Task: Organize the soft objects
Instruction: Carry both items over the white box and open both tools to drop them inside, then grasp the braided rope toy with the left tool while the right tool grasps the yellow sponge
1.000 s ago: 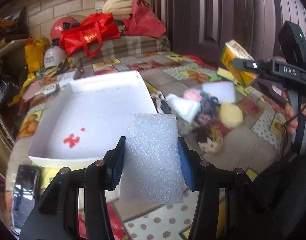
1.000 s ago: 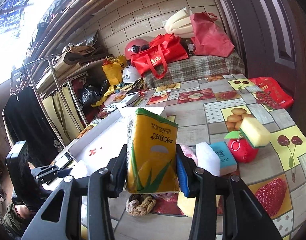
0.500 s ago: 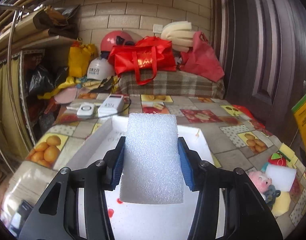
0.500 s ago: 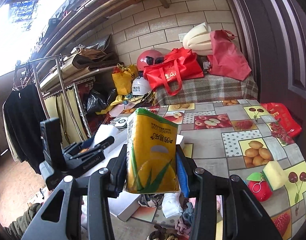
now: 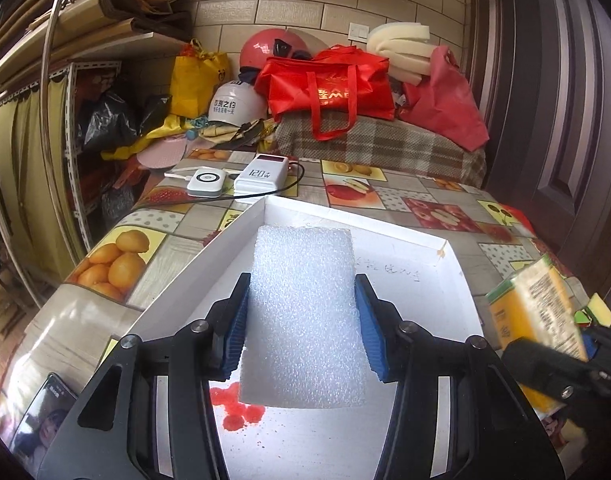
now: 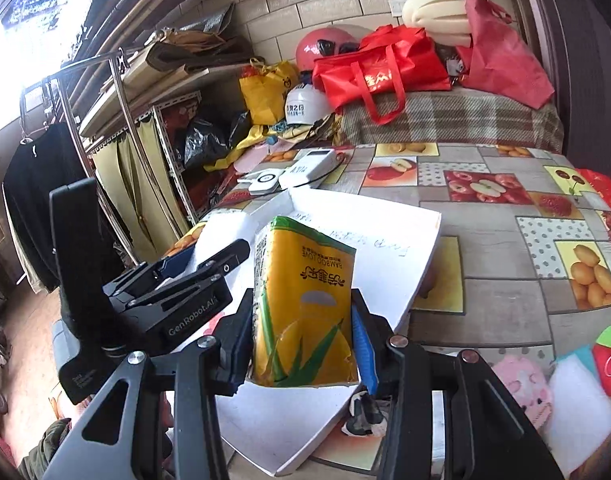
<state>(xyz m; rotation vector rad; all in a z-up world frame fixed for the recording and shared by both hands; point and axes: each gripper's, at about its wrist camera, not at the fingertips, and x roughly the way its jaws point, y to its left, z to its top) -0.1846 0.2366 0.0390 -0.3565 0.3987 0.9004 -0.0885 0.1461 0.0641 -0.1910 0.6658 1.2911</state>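
My left gripper is clamped on a white foam block that hides most of the white tray floor under it; just some red blotches peek out below; it tilts down over the tray. My right gripper is squeezed on a yellow tissue pack, also angled down, at the tray's right edge; the pack covers part of the scribble on the tray. Low right there's a pink plush, a white sponge cut off by the frame, and something dark under my finger I can't make out; further back on the bench, two white power banks.
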